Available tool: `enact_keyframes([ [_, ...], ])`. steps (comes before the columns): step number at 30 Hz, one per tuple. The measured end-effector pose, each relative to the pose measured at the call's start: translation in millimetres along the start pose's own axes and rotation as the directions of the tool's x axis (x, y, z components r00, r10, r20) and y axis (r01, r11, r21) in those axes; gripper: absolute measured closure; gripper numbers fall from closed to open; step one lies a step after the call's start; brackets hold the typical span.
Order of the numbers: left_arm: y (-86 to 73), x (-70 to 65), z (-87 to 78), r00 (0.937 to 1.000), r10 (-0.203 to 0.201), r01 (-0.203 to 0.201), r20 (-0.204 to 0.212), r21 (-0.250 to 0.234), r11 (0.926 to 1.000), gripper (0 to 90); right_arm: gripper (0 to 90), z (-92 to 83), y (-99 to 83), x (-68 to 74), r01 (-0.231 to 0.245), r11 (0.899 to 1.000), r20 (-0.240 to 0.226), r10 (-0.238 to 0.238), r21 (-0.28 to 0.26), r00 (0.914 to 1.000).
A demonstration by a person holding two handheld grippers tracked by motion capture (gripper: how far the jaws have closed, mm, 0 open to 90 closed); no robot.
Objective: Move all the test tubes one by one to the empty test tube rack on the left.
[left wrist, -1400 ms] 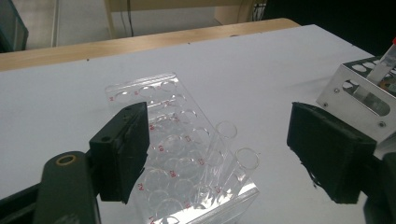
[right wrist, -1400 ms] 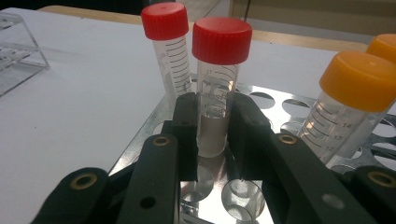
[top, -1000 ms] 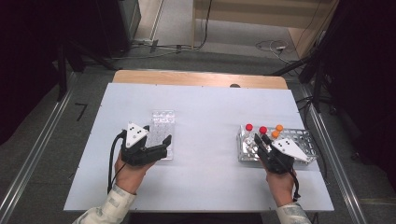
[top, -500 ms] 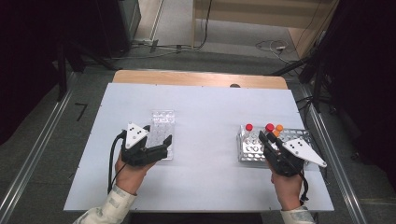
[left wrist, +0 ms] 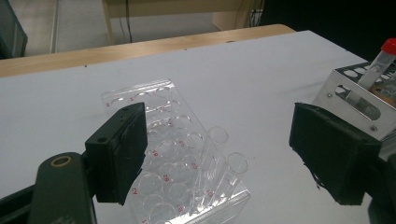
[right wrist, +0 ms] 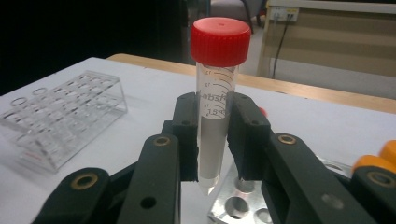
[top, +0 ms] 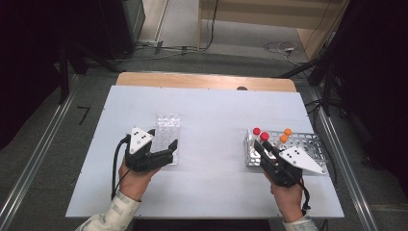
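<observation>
My right gripper is shut on a clear tube with a red cap, held upright with its tip just above a hole of the metal rack. From above, that tube stands over the left end of the metal rack, beside another red-capped tube and two orange-capped ones. My left gripper is open, with the near end of a clear plastic rack between its jaws, close to the left one. Two open glass tubes lean in that clear rack.
The clear rack lies left of centre on the white table, the metal rack at the right. A wooden strip runs along the table's far edge. Cables trail on the floor beyond.
My right gripper has risen a little and shifted with the red-capped tube in its grip. The left gripper and the clear rack have stayed put.
</observation>
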State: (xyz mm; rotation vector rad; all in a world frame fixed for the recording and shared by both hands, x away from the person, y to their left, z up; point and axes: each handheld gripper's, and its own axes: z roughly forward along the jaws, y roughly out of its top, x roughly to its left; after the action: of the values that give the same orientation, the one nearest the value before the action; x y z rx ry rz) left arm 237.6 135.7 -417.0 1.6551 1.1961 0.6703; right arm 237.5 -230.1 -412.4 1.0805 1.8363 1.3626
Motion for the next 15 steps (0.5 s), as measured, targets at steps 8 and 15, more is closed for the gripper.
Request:
enact_keyframes([
  [8, 0.9, -4.3, -1.4, 0.9998, 0.007, -0.007, 0.018, -0.004, 1.0000, 19.9, 71.2, 9.5, -9.4, 23.7, 0.022, 0.999, -0.080, -0.019, 0.040, 0.9966],
  [15, 2.9, -15.2, -3.1, 0.9977, 0.018, -0.018, 0.065, 0.001, 0.9998, 20.0, 71.2, 19.8, -17.7, 42.6, 0.050, 0.996, -0.141, -0.039, 0.072, 0.9893],
])
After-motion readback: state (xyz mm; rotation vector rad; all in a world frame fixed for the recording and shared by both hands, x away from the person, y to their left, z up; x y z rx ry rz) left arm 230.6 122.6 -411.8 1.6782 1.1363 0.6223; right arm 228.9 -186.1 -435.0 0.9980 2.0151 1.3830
